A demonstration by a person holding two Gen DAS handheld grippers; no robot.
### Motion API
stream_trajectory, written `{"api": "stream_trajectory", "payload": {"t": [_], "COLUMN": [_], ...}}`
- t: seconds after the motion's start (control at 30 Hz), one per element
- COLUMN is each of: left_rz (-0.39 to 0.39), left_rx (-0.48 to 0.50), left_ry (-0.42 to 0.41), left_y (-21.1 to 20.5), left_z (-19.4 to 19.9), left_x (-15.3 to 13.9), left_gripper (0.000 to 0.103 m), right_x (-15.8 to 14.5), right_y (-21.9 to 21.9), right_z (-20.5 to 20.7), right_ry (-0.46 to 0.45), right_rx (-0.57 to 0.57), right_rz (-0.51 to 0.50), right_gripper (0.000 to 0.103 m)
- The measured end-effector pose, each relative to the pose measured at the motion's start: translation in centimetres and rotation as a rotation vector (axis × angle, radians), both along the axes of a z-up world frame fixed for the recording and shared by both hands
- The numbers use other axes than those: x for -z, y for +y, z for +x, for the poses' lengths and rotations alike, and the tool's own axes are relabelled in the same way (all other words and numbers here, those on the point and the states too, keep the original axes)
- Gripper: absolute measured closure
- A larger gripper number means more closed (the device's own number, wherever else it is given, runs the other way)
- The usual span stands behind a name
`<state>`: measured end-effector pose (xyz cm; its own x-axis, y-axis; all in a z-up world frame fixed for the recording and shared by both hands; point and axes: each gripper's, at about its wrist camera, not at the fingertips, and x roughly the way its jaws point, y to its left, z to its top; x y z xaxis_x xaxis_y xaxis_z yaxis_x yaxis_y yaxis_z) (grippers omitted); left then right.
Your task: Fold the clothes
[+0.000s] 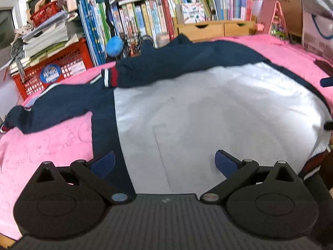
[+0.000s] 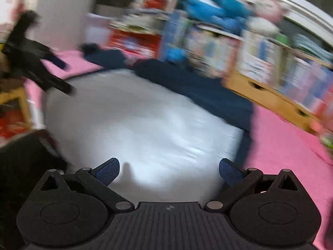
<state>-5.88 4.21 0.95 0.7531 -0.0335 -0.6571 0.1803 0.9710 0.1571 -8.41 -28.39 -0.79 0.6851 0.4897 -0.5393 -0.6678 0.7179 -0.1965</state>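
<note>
We see one jacket (image 1: 208, 108), navy with a broad white panel, spread flat on a pink bed cover (image 1: 41, 145). It lies just ahead of and below our left gripper (image 1: 165, 163), whose two blue-padded fingers (image 1: 104, 163) stand wide apart over the seam where navy meets white; nothing sits between them and they grip nothing. One sleeve, its cuff (image 1: 110, 77) banded red and white, is folded across the jacket's upper part; a second sleeve trails off toward the left edge of the cover.

From the right wrist view, heavily blurred, the same jacket (image 2: 135, 120) fills the space in front of our right gripper (image 2: 168, 171). Its two fingers (image 2: 108, 171) are also spread fully, hanging over the white panel with nothing caught in them. The left gripper (image 2: 41, 70) shows there as a dark shape at the jacket's far left side.

Behind the bed we count two red crates (image 1: 58, 66), two wooden drawers (image 1: 216, 29), and rows of books (image 1: 135, 18) too many to count.
</note>
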Motion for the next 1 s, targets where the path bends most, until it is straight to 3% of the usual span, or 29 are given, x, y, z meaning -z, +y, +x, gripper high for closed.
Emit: {"api": "stream_trajectory", "payload": {"t": [0.13,0.3,0.57,0.83,1.0], "left_rz": [-0.050,-0.125,-0.131,-0.128,-0.100], "left_rx": [-0.054,-0.117,-0.170,-0.188,-0.186], "left_ry": [0.036,0.050,0.034,0.060,0.101], "left_y": [0.4,1.4,0.7,0.3,-0.5], "left_z": [-0.2,-0.5,-0.8,-1.4,-2.5], "left_x": [1.0,1.6,1.7,1.3,1.1], "left_gripper": [0.000,0.000,0.000,0.000,0.000], "right_x": [2.6,4.3,4.8,3.7,3.7], "right_y": [3.0,4.4,4.0,4.0,3.9], "right_z": [-0.3,-1.0,-1.5,-1.7,-2.7], "right_ry": [0.039,-0.052,-0.064,-0.001,-0.002], "right_rx": [-0.031,0.069,0.239,0.302,0.299], "right_rz": [-0.009,0.001,0.210,0.271,0.221], "right_gripper": [0.000,0.000,0.000,0.000,0.000]}}
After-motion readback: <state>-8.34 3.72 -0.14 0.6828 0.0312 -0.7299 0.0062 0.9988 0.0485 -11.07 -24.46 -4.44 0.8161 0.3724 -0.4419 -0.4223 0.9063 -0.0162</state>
